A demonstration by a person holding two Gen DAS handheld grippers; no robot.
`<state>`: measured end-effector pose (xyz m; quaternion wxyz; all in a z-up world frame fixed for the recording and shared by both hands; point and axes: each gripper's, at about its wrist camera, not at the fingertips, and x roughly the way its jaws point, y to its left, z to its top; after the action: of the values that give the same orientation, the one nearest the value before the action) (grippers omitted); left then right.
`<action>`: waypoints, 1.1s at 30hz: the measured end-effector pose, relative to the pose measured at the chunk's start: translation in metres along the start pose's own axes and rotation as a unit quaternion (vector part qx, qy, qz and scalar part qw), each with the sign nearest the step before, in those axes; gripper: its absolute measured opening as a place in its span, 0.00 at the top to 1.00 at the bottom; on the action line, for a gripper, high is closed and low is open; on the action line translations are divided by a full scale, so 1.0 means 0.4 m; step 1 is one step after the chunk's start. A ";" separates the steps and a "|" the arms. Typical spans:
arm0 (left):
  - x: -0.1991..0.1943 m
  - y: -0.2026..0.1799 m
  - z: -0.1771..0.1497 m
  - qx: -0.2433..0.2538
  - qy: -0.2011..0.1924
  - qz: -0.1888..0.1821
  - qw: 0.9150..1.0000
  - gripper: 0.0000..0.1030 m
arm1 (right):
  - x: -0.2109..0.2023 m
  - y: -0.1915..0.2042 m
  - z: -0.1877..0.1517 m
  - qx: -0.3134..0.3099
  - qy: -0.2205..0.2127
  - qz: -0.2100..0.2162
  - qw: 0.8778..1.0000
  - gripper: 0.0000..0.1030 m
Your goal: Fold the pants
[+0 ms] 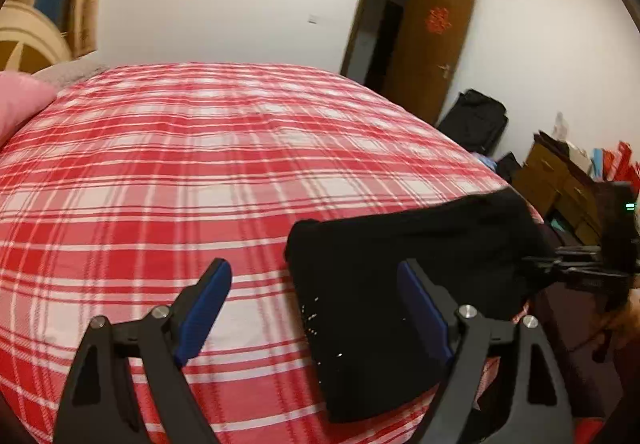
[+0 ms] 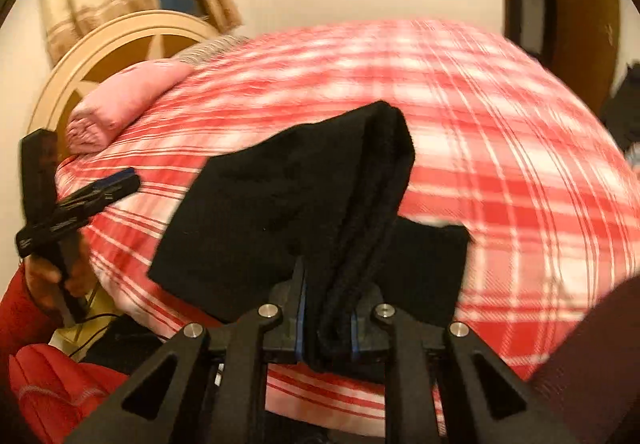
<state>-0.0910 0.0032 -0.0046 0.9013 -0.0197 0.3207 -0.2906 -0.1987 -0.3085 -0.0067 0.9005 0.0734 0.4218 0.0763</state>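
Observation:
The black pants (image 1: 400, 284) lie folded into a compact bundle near the bed's near right edge. My right gripper (image 2: 326, 308) is shut on a thick bunched edge of the pants (image 2: 280, 204) and lifts that side off the bed. It also shows in the left wrist view (image 1: 560, 264) at the bundle's right end. My left gripper (image 1: 316, 300) is open and empty, its blue pads (image 1: 208, 308) spread wide just above the bed, left of the bundle. It appears in the right wrist view (image 2: 116, 180) at the far left, away from the pants.
The bed has a red and white plaid cover (image 1: 200, 164). A pink pillow (image 2: 120, 100) lies by the cream headboard (image 2: 100, 44). A wooden door (image 1: 432, 44), dark luggage (image 1: 476, 120) and a cluttered dresser (image 1: 560, 180) stand beyond the bed's right side.

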 end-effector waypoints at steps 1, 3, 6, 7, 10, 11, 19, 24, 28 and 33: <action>0.010 -0.011 -0.001 0.004 0.005 -0.003 1.000 0.15 | 0.021 -0.024 -0.017 0.012 0.012 -0.008 1.000 0.85; 0.027 -0.032 -0.003 0.012 0.014 -0.008 1.000 0.15 | 0.075 -0.065 -0.059 0.039 0.043 -0.025 0.998 0.84; 0.046 -0.059 -0.010 0.022 0.027 -0.012 0.999 0.15 | 0.086 -0.119 -0.106 0.107 0.034 0.003 0.994 0.84; 0.053 -0.066 -0.013 0.026 0.031 -0.011 0.999 0.15 | 0.084 -0.130 -0.107 0.130 0.029 0.015 0.991 0.83; 0.072 -0.077 -0.021 0.027 0.045 -0.008 0.999 0.15 | 0.074 -0.133 -0.108 0.139 0.027 0.026 0.990 0.79; 0.076 -0.078 -0.023 0.027 0.049 -0.005 0.998 0.15 | 0.066 -0.131 -0.105 0.138 0.029 0.027 0.990 0.78; 0.068 -0.068 -0.009 0.020 0.042 0.010 0.999 0.13 | -0.087 -0.105 -0.043 0.127 -0.088 -0.072 0.985 0.57; 0.102 -0.094 -0.002 0.027 0.053 0.031 0.998 0.13 | -0.031 -0.020 0.025 0.049 -0.107 -0.056 0.991 0.57; 0.160 -0.106 -0.021 0.030 0.101 0.057 0.993 0.13 | 0.106 -0.012 0.039 0.048 -0.059 -0.055 0.996 0.57; 0.179 -0.097 -0.045 0.018 0.120 0.065 0.991 0.11 | 0.154 -0.017 0.031 0.053 -0.056 -0.075 0.994 0.57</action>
<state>-0.0765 -0.0647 -0.0509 0.8737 0.0527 0.4213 -0.2375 -0.1497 -0.3039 -0.0462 0.9208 0.0936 0.3782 -0.0187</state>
